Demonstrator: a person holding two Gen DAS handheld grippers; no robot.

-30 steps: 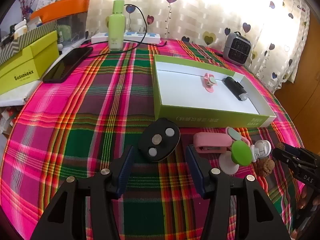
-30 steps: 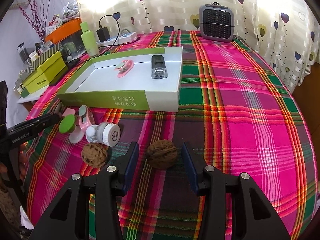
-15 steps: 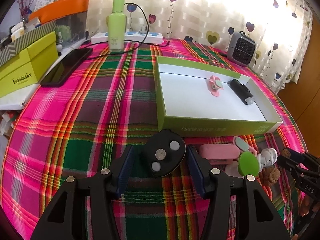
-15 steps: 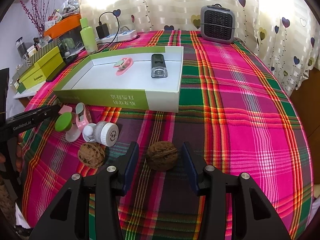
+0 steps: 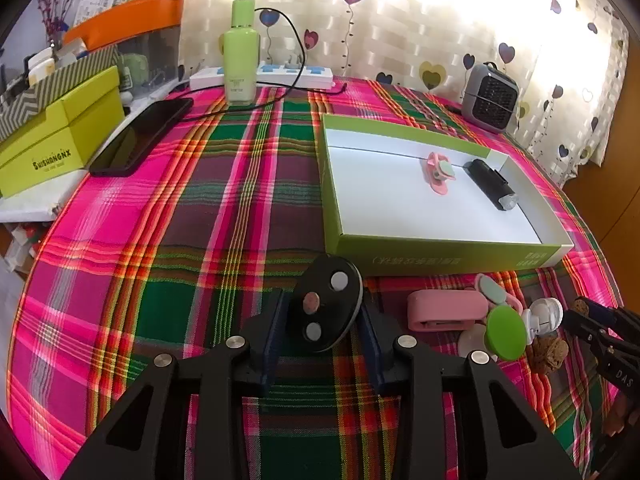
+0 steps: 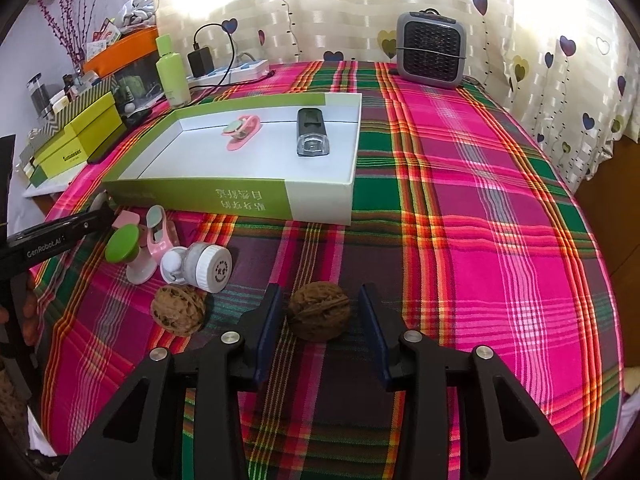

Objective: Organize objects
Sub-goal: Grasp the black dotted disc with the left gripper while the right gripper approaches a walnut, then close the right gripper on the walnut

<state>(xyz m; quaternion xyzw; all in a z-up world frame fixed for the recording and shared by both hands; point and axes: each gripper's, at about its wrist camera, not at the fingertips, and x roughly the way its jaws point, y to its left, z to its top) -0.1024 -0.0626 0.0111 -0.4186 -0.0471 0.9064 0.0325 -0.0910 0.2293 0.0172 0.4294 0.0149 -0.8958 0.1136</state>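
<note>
Since the earlier frames both claws have been closing: the left claw (image 5: 322,334) now grips the black disc (image 5: 326,308) by its edges, just before the green-walled box (image 5: 440,258), while the right claw (image 6: 320,322) brackets the walnut (image 6: 318,311) on the plaid worktop (image 6: 480,240), its left pad about touching and its right pad clear. We judge the thin disc may pivot or slip from its edge grip when lifted. The round walnut may roll away if one pad touches first.

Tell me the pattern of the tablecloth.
The tablecloth is plaid: pink, green and dark maroon with orange-yellow stripes, clearest in the right wrist view.
</note>
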